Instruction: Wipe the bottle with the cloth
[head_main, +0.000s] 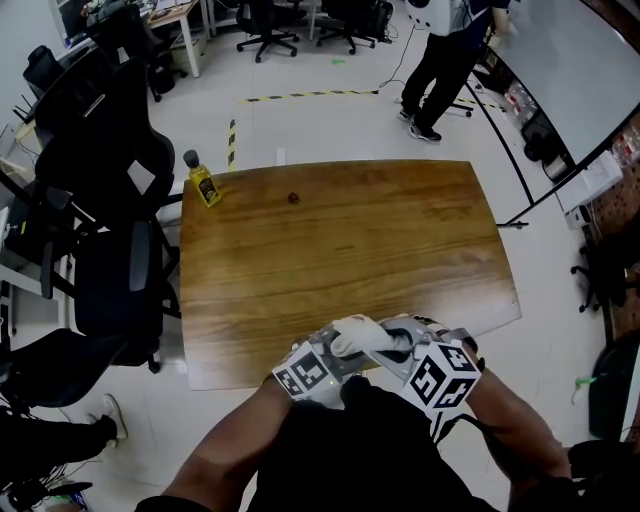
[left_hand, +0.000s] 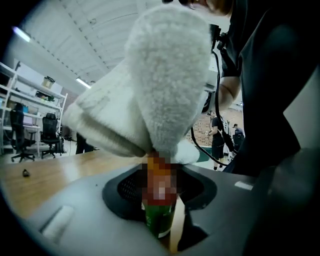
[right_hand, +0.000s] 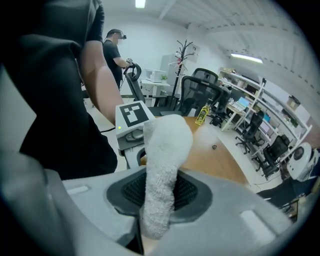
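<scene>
Left tongs (left_hand: 161, 186) clasp bottle (left_hand: 158, 218), right tongs (right_hand: 159, 196) cloth (right_hand: 166, 144)

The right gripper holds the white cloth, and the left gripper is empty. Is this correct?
Not quite. The left gripper is shut on a green-labelled bottle, as the left gripper view shows. The right gripper does hold the white cloth.

The right hand-held gripper (right_hand: 159, 201) pinches a white cloth (right_hand: 167, 145).
</scene>
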